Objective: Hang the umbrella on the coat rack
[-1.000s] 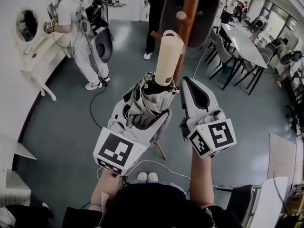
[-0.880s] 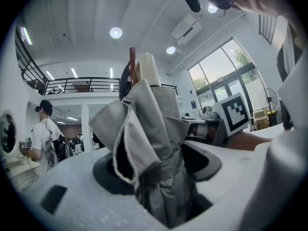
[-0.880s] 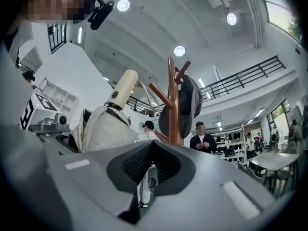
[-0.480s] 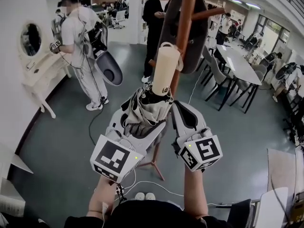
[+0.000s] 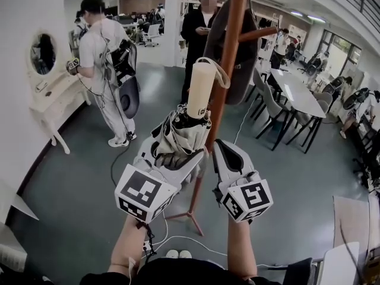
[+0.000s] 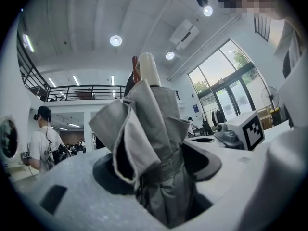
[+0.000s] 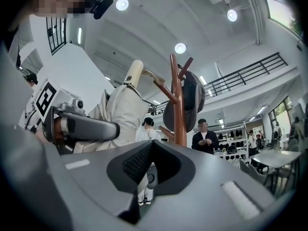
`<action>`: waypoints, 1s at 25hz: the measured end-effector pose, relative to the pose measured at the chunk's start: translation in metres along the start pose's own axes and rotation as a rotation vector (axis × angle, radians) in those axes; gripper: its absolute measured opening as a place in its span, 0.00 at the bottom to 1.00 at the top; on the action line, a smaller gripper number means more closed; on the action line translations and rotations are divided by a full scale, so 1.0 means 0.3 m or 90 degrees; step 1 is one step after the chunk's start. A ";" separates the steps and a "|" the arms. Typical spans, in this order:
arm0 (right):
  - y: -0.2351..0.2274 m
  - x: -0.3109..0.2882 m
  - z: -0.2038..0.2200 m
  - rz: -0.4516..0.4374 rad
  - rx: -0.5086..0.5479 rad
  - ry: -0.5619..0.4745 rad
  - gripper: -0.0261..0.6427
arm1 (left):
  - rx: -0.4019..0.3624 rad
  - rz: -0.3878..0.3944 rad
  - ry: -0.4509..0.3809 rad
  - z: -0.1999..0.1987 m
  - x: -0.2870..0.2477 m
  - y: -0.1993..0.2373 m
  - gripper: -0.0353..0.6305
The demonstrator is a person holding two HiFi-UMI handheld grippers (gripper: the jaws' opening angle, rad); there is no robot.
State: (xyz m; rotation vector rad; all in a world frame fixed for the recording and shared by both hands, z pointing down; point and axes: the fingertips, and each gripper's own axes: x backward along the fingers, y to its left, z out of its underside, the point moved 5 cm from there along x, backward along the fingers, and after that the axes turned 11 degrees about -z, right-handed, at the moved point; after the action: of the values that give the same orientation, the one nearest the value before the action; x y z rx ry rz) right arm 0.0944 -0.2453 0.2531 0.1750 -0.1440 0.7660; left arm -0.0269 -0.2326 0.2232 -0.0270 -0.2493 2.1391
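The left gripper (image 5: 174, 157) has its jaws wide apart around the folded grey umbrella (image 5: 181, 132), and they press on the bunched cloth, so the umbrella is held firmly by its body. From this grip the long axis of the umbrella runs up and away from the person. The cream handle (image 5: 200, 91) is the far, upper end, and the strap loop (image 5: 219, 71) sits at the tip of the handle.

The brown coat rack (image 5: 228, 52) stands just behind the handle in the head view, a little to the right of it. The umbrella and the pole are almost parallel there. The loop is on the side of the handle that faces the pole. One peg (image 5: 259, 33) sticks out from the far right side of the pole, higher than the loop. In the right gripper view a lower peg points toward the handle, and its end is very close to the strap. I cannot tell if they already touch.

A dark bag or garment (image 5: 240, 70) hangs on the right side of the rack.

The right gripper (image 5: 221, 144) is beside the umbrella, its jaws are together and it holds nothing. The left hand is clearly the one nearer to the job. I think the loop is not yet over a peg.
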 end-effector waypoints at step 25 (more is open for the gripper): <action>-0.025 -0.023 0.024 0.007 -0.005 0.014 0.05 | 0.044 -0.022 0.070 0.213 -0.056 0.035 0.50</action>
State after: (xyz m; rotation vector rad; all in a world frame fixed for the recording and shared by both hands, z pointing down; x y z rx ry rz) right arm 0.0944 -0.2568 0.2580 0.1590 -0.1267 0.7784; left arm -0.0337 -0.2629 0.2824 -0.0997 -0.1104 2.1031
